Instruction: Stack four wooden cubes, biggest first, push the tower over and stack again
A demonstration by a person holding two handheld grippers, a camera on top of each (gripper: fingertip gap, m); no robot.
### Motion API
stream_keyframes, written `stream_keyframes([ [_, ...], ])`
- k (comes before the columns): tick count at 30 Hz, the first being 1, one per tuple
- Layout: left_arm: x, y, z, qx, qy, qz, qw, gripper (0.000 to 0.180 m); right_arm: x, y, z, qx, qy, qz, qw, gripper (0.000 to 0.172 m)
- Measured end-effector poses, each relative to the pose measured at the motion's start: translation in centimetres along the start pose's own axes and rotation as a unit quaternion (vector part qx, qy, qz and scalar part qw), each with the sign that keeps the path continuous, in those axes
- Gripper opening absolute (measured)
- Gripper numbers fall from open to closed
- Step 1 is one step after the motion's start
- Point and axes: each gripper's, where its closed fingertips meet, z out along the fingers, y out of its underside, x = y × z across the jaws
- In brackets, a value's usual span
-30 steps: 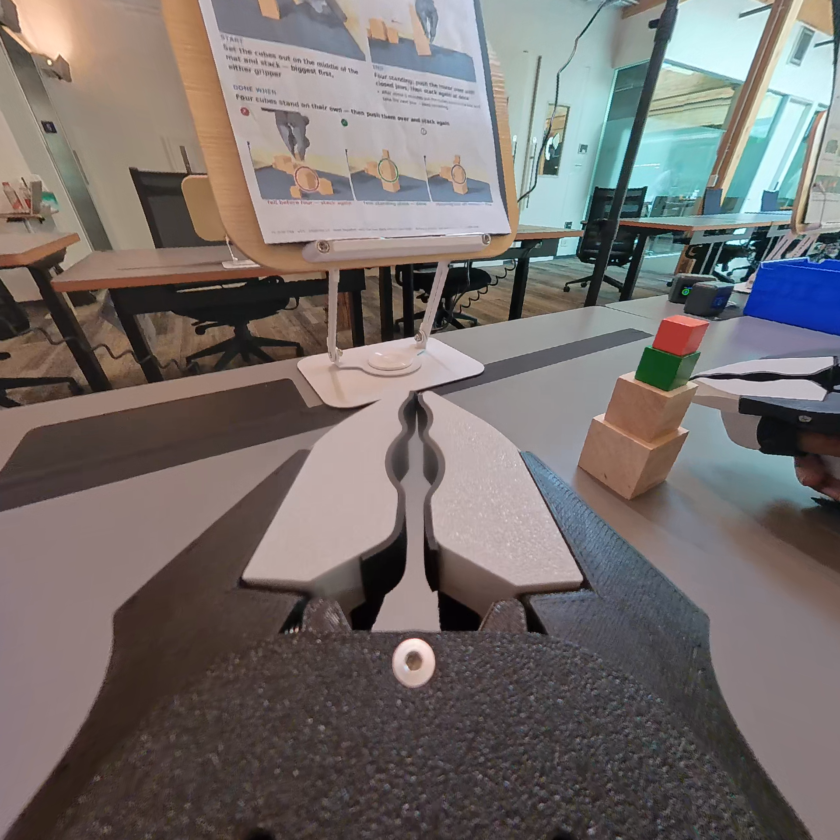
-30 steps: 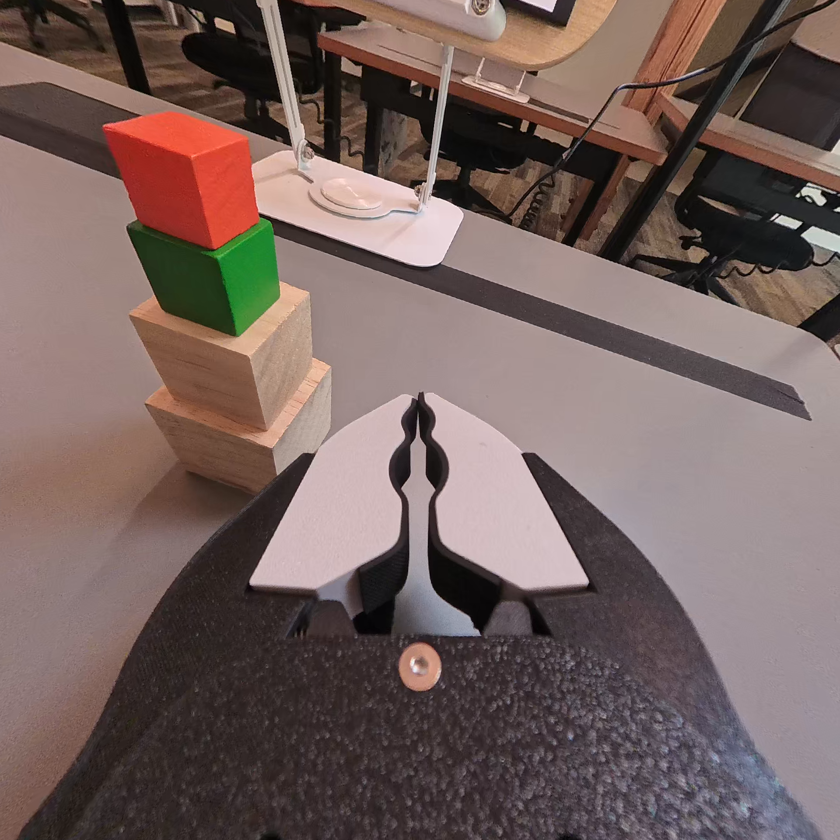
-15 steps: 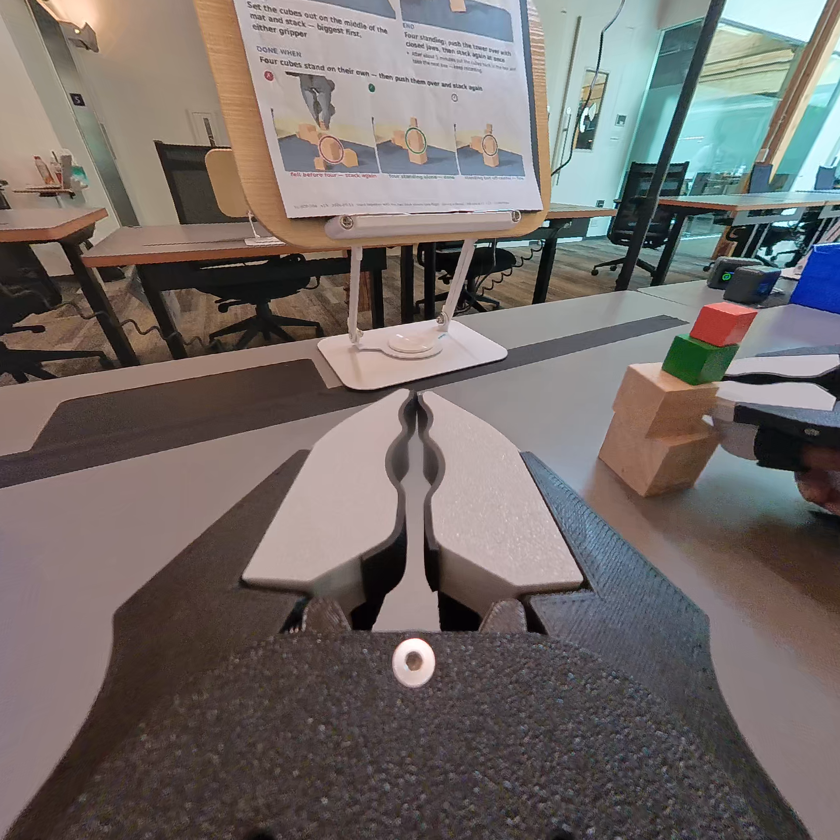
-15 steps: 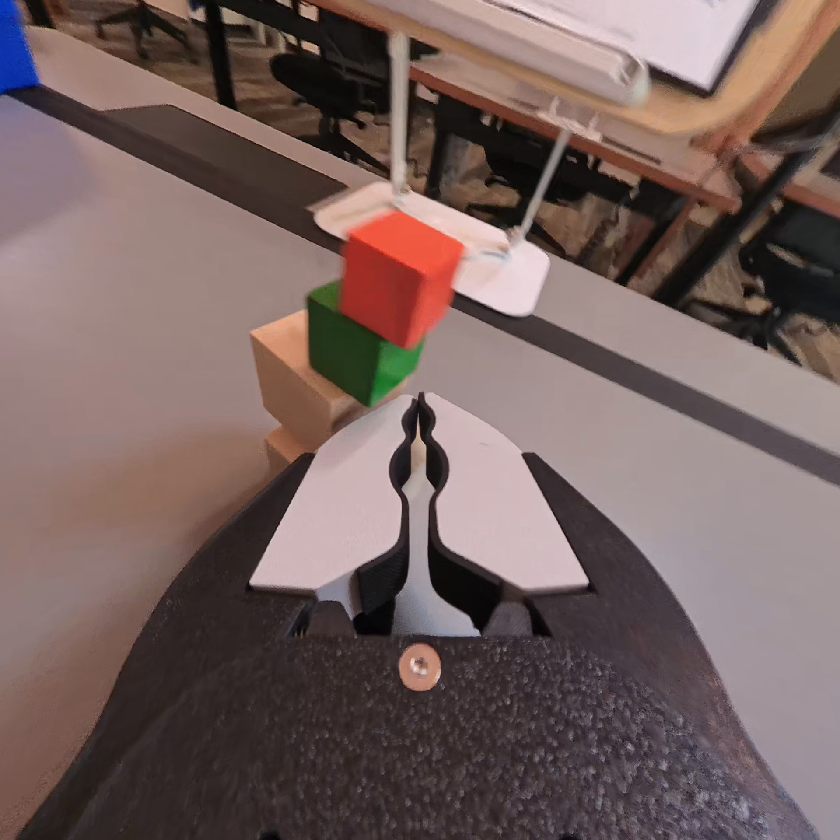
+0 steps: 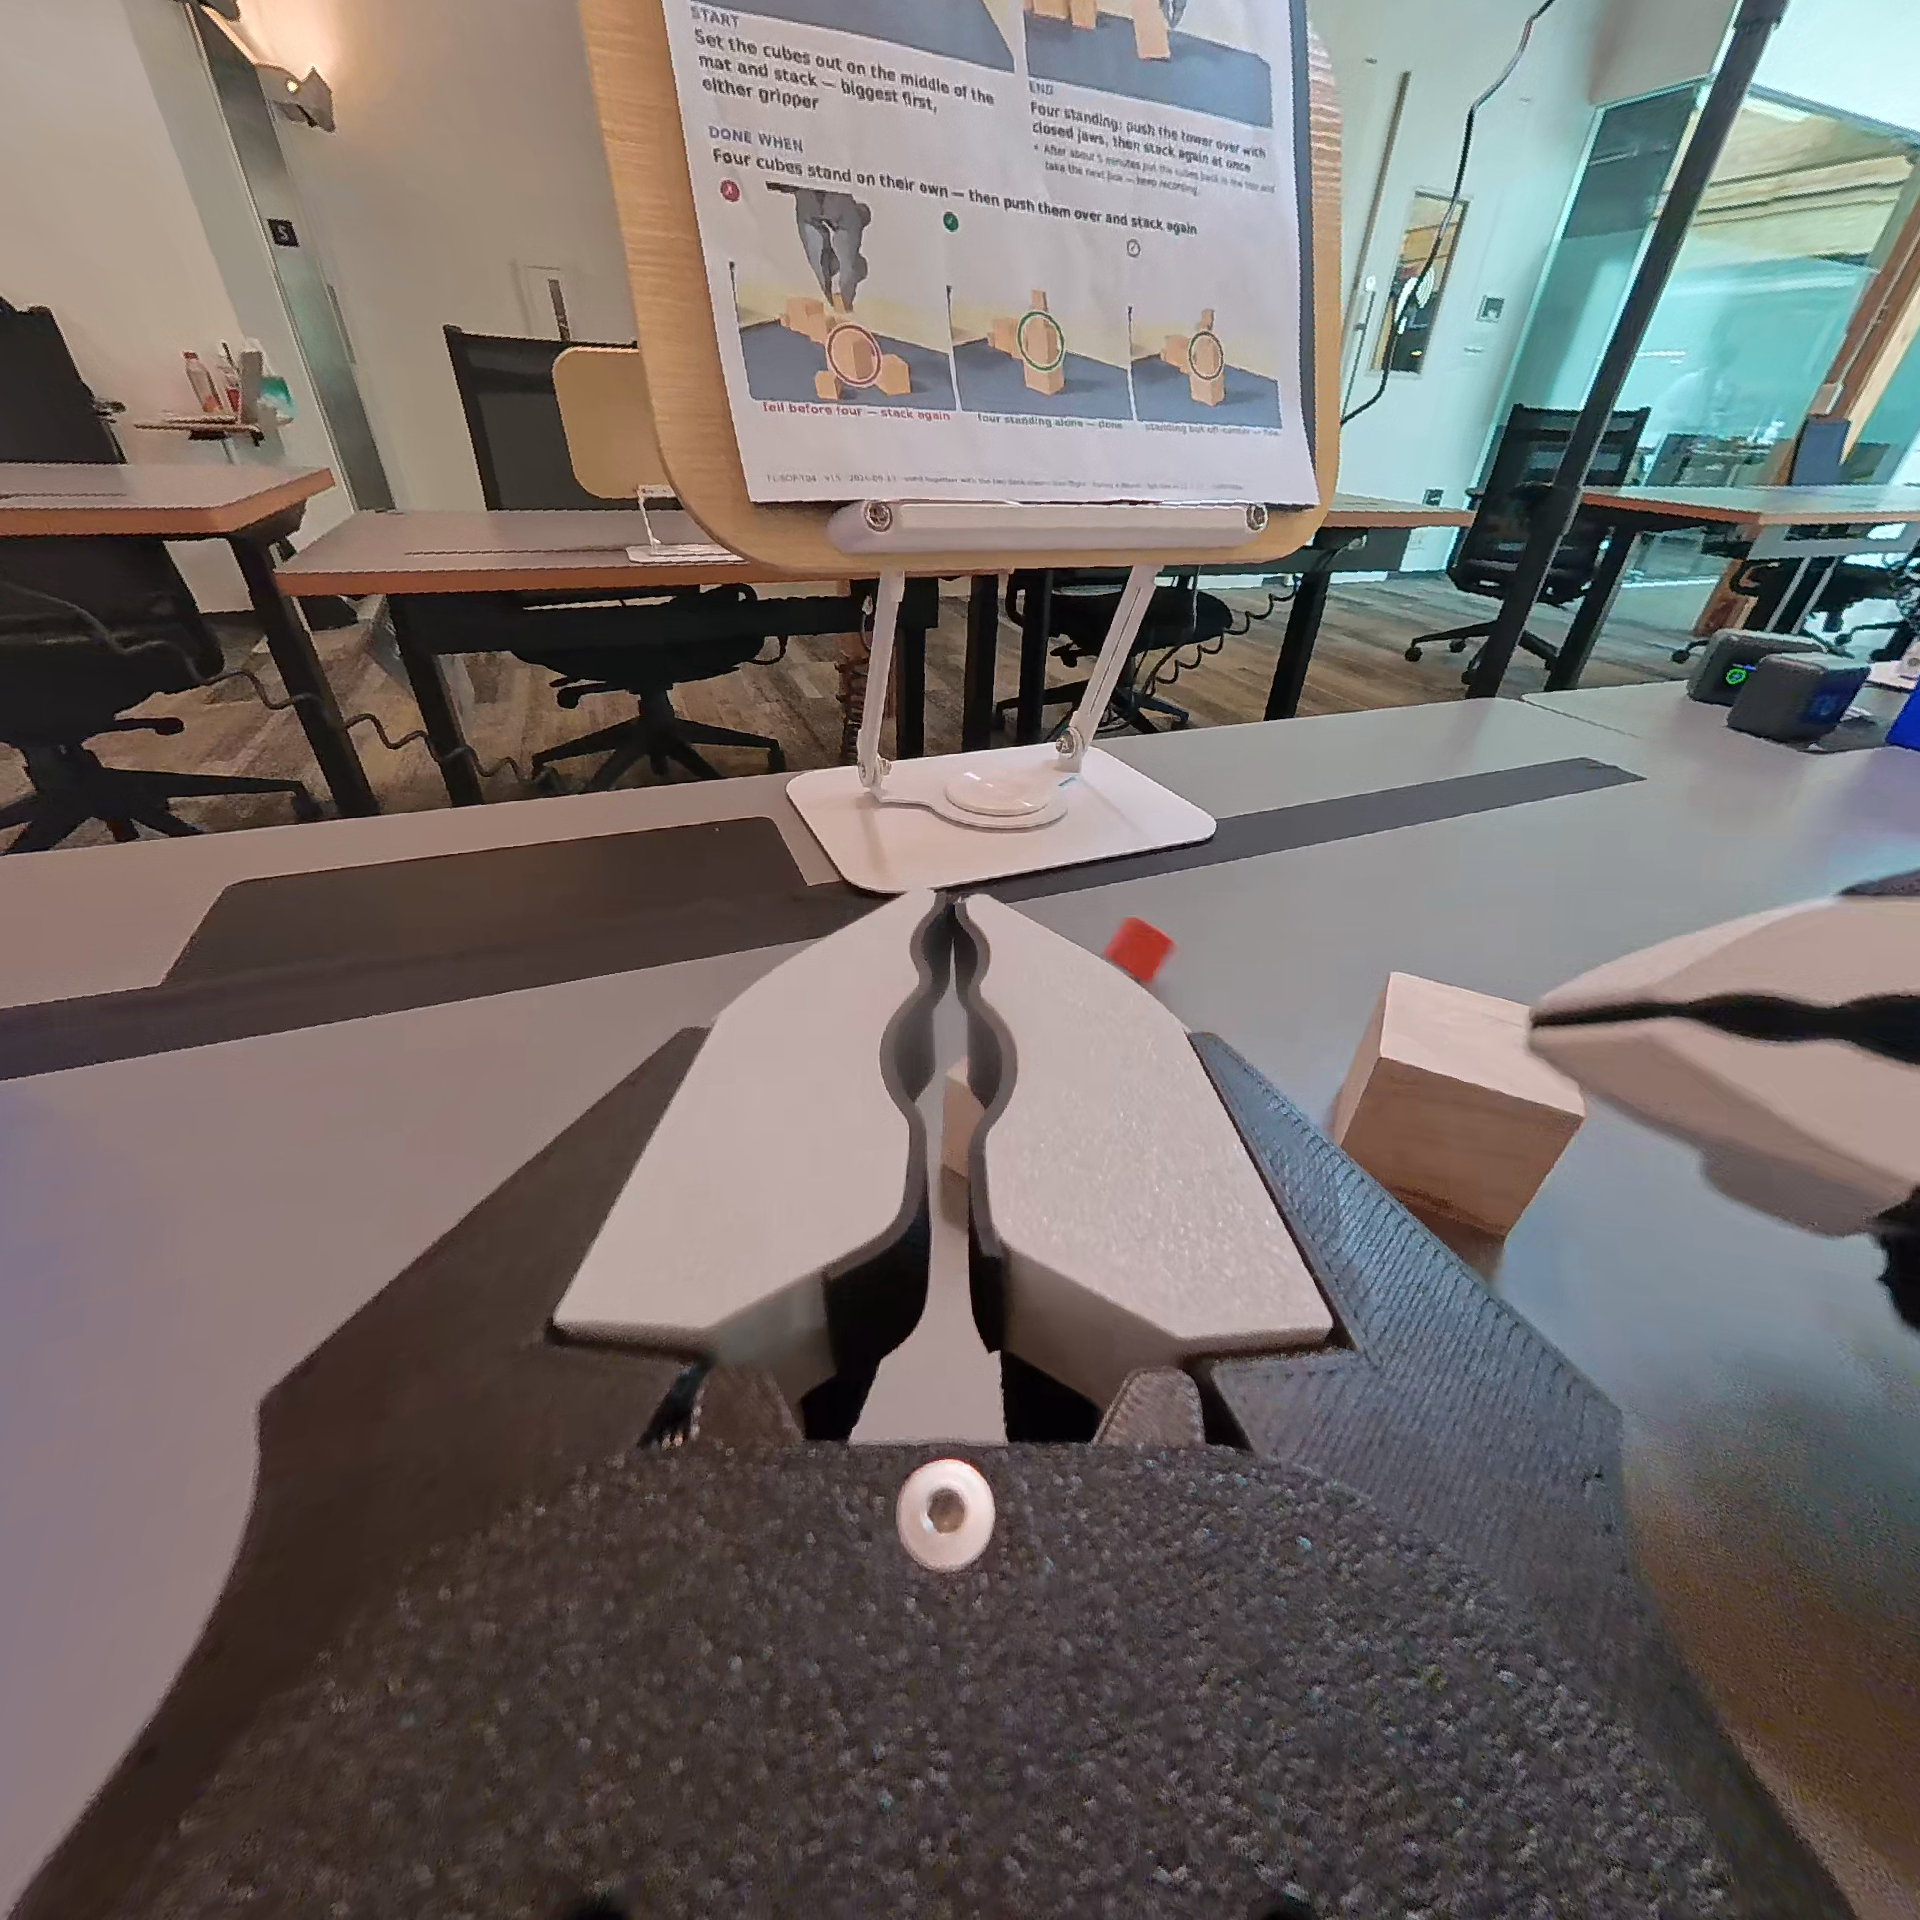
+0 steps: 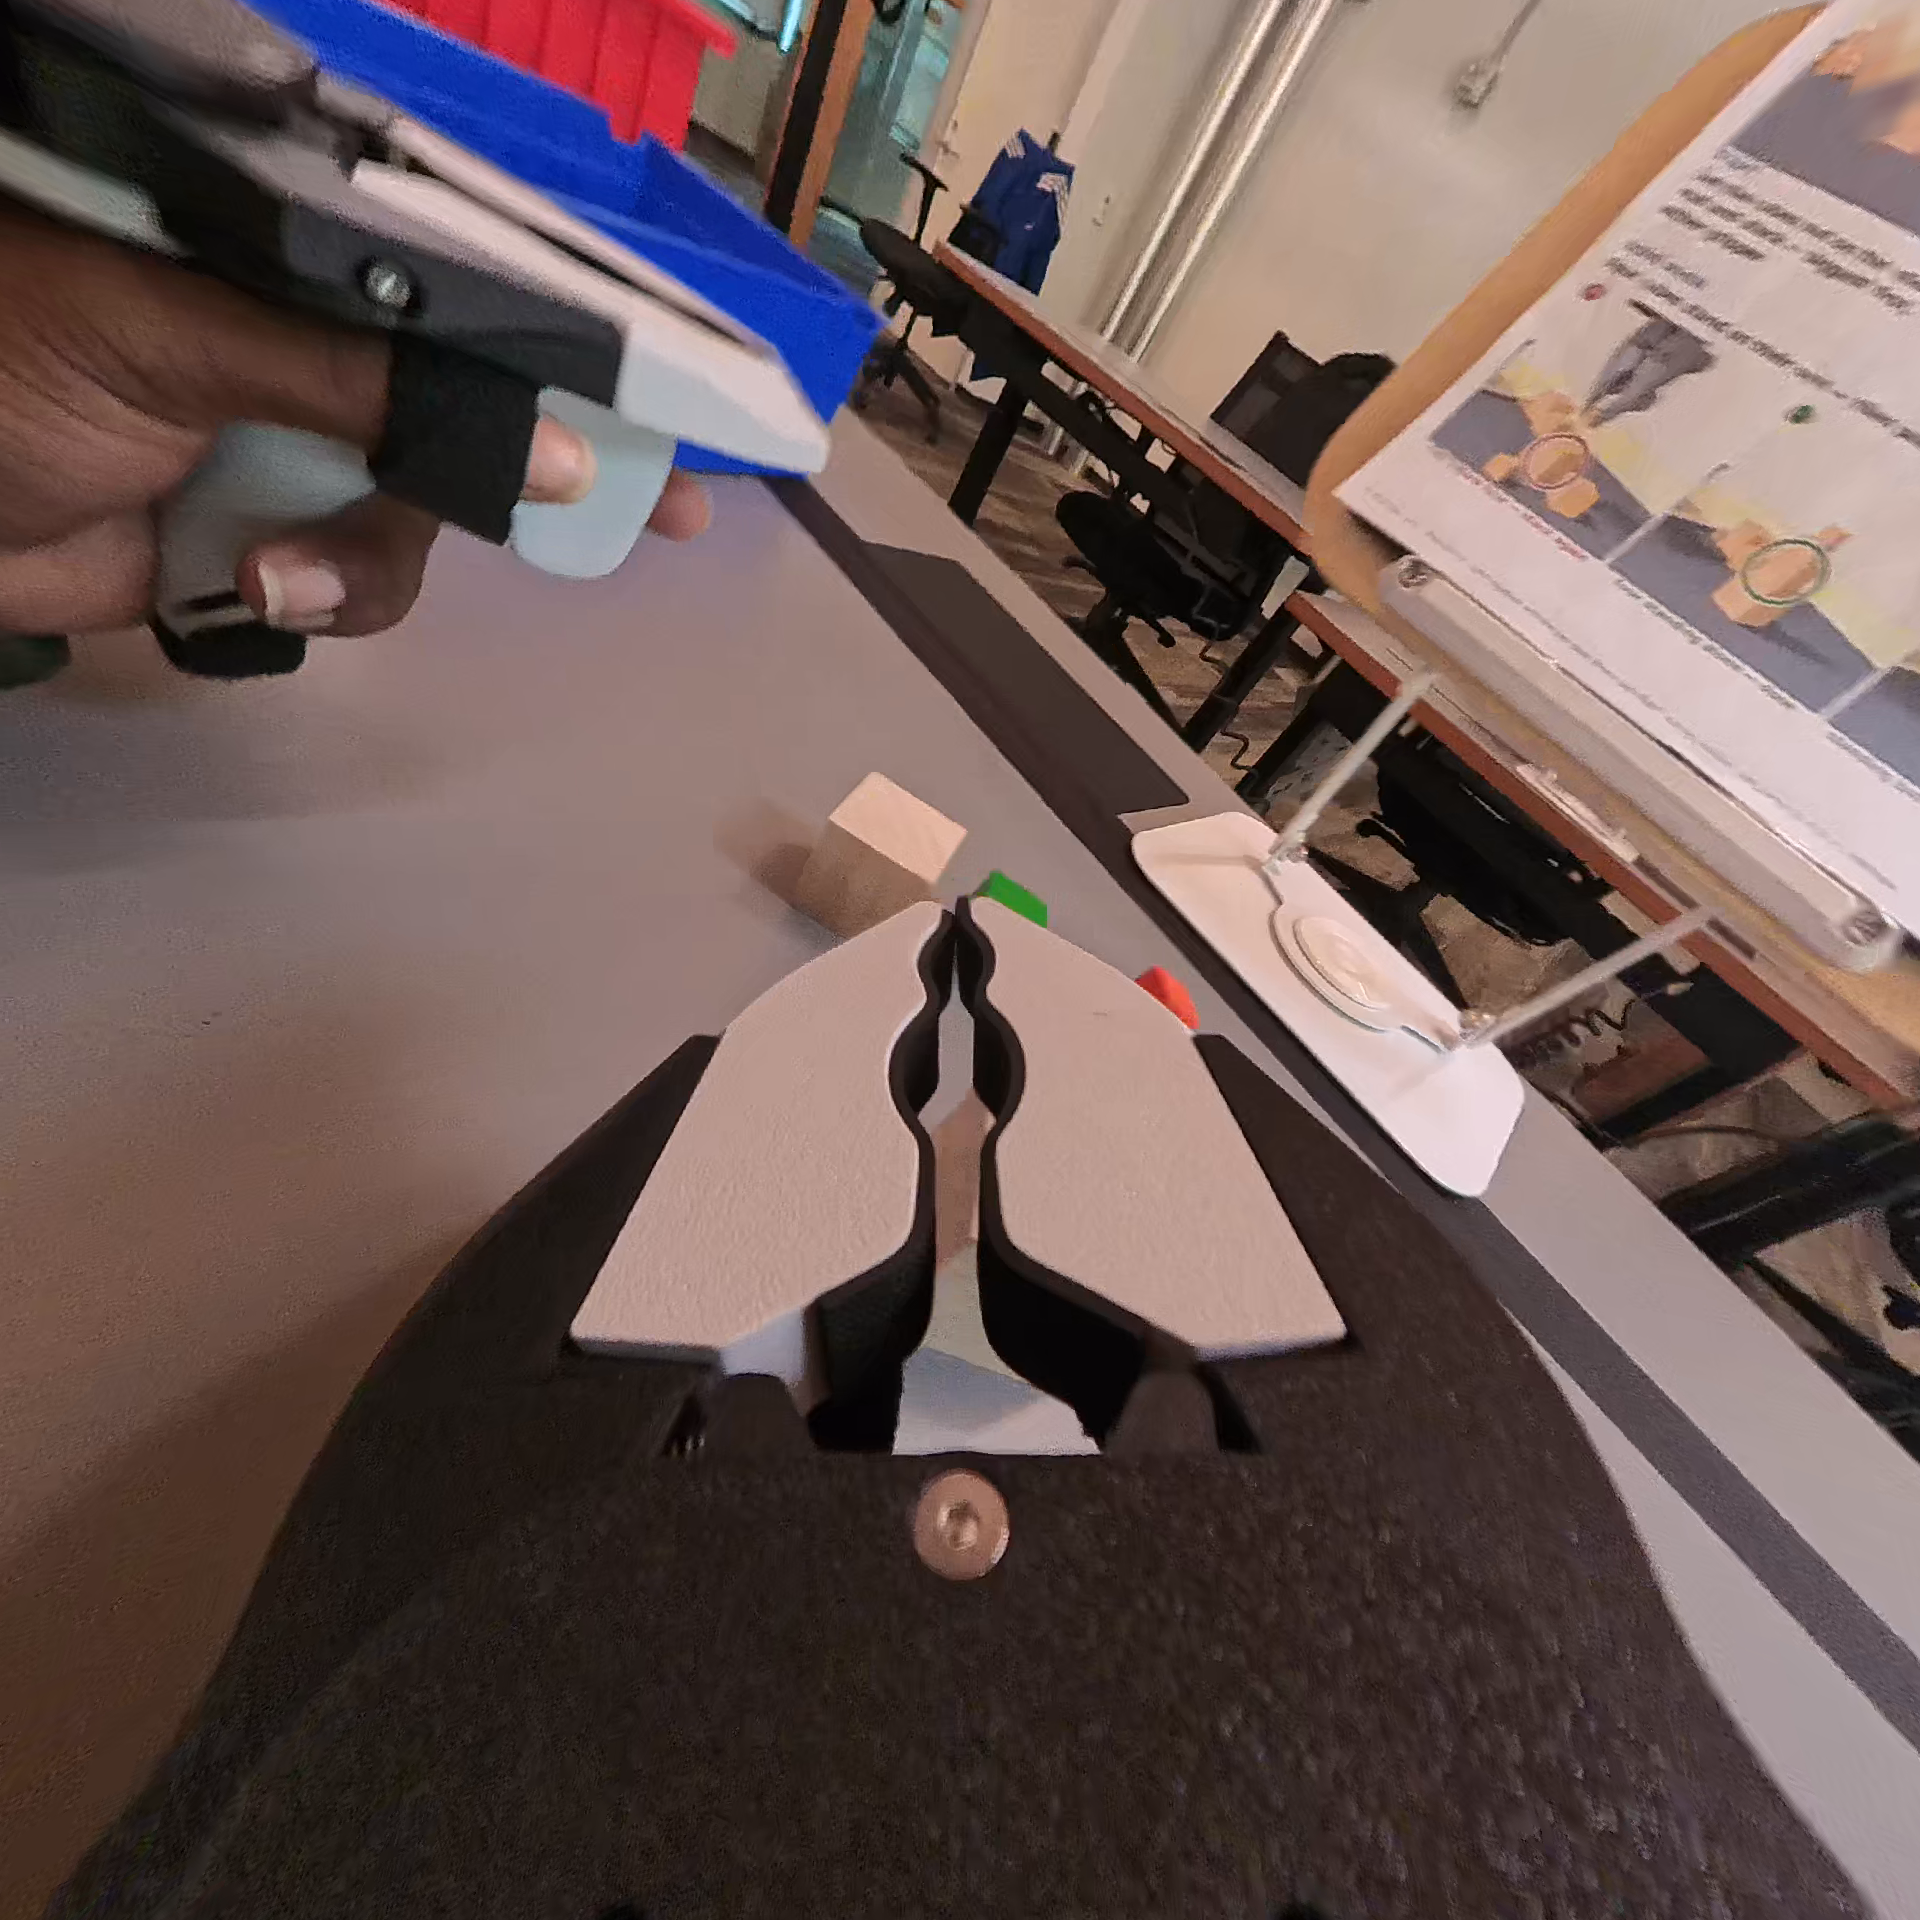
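**Both grippers shut over scattered cubes**

The matte grey table [image 5: 312, 1195] carries a black strip [image 5: 468, 935] and a white stand base [image 5: 997, 821] holding a wooden board [image 5: 644, 260] with a printed sheet [image 5: 987, 260]. A blue bin [image 6: 665, 218] sits behind. Plain wooden cubes lie apart: a big one [image 5: 1455, 1101] just beside the right gripper [image 6: 956, 914], another [image 6: 883, 857] farther off. A green cube [image 6: 1013, 896] and a red cube [image 5: 1138, 948] lie near the tips. The left gripper [image 5: 951, 914] is closed on nothing; the right likewise.

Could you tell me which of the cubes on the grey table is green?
The small green cube, lying just beyond the right gripper's shut fingertips, between the plain wooden cube and the red cube.
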Motion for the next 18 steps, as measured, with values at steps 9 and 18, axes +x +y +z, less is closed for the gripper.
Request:
stream_keyframes([
  [9, 0.2, 0.8, 0.3, -0.016, 0.008, -0.003, 1.000, 0.000, 11.4, 0.4, -8.4, 0.019, 0.114, 0.170, 0.979, 0.003],
  [18, 0.7, 2.8, 1.1, -0.051, 0.021, 0.006, 0.998, 0.000, 19.0, 7.4, -15.8, 0.017, 0.273, 0.244, 0.931, 0.000],
])
